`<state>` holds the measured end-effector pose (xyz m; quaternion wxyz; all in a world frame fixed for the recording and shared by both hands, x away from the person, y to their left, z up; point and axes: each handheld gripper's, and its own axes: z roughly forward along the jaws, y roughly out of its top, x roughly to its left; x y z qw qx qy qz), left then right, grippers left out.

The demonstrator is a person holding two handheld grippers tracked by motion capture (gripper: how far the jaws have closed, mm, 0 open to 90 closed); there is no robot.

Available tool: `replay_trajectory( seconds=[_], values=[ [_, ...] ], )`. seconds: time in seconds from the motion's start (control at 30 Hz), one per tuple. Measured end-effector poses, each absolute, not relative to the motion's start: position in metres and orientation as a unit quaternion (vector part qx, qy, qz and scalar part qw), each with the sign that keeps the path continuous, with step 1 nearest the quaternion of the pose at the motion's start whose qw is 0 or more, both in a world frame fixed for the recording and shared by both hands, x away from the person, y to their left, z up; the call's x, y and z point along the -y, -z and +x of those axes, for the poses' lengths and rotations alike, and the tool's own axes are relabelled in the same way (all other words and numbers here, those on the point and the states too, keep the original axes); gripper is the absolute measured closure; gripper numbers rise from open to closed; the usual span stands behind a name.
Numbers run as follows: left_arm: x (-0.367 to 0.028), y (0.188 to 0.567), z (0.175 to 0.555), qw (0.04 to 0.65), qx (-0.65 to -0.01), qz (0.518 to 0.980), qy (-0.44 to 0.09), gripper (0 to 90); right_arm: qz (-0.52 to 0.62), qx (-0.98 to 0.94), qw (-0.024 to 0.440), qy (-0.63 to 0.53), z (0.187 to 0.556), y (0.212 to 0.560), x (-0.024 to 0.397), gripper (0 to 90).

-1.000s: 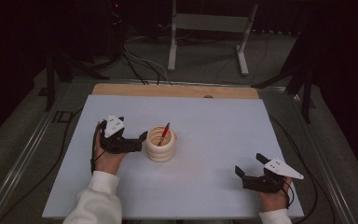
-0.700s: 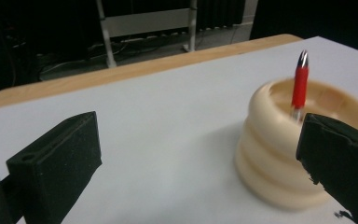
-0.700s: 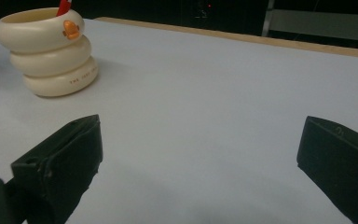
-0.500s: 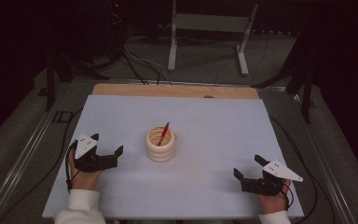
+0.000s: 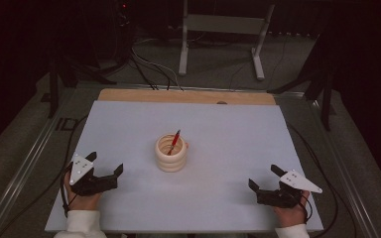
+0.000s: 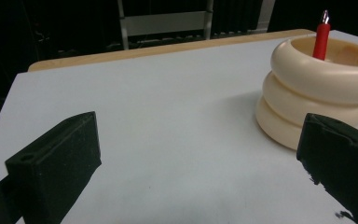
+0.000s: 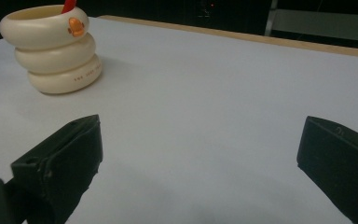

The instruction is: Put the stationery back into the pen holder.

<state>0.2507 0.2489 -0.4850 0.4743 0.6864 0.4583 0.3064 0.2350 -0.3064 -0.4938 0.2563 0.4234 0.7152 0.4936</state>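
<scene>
So the red pen [image 5: 174, 142] sits in the cream ringed holder [image 5: 171, 153], which stands upright near the middle of the tabletop [image 5: 228, 134], a bit left of center in the high view. The pen's long axis isn't vertical: it leans, bottom end down inside the holder and top end tipped up and toward the far right, poking just over the rim. In the left gripper view you can see its red top with a little silvery tip sticking out above the holder's upper ring. The holder looks like three fat rings stacked up, and in the right gripper view there's an orange dot-like mark on the top ring plus a line of small dark writing on the bottom ring, too tiny for me to read. Left tongs [image 5: 105, 169] are spread wide with nothing between the jaws, sitting at the near left of the tabletop, well apart from the holder and pointed roughly at it. Right tongs [image 5: 264, 178] are spread wide too, holding nothing, near the front right corner, also well clear of the holder. Compared to a second ago, the left tongs were right up against the holder's left side, and half a second ago they had already backed off to the left; now they're down near the front edge. Right tongs have barely moved, and the holder and pen are in the same spot.
</scene>
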Motion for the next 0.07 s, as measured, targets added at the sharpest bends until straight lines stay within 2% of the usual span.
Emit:
replay_trajectory(
  seconds=[0.07],
  values=[
    [-0.2505, 0.4878, 0.2493, 0.468, -0.463, 0.685, -0.31, 0.2, 0.424, -0.718, 0.255, -0.491, 0.2359, 0.4946, 0.3066, 0.4]
  ],
)
